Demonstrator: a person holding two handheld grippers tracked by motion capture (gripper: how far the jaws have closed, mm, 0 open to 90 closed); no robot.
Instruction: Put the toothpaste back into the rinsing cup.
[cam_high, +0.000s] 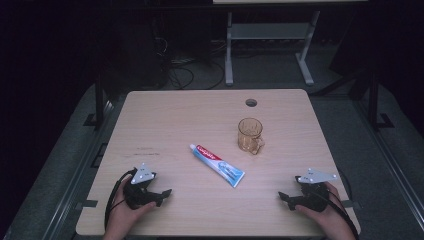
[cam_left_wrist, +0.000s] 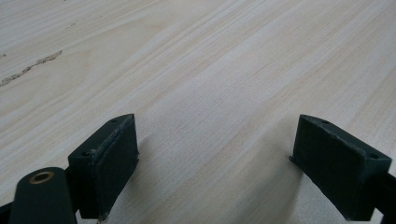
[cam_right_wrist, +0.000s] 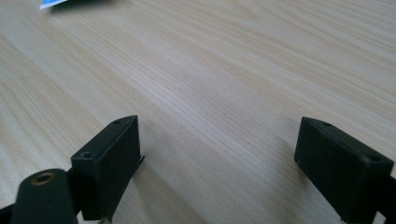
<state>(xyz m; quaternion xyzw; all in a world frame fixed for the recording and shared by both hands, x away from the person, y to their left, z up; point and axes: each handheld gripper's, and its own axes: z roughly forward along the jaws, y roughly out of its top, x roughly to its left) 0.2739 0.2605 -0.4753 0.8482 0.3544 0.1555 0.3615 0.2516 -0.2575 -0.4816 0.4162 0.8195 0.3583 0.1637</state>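
One toothpaste tube, one glass mug, two hand-held grippers

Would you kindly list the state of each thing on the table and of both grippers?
Toothpaste tube: lying flat, slantwise, cap end toward the far left, untouched.
Mug: upright, looks empty, handle toward the near right, apart from the tube.
Left gripper: open, nothing between the jaws, low over the table.
Right gripper: open, nothing between the jaws, low over the table.

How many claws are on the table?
2: the left claw sits near the table's front left corner, the right claw near its front right; both open.
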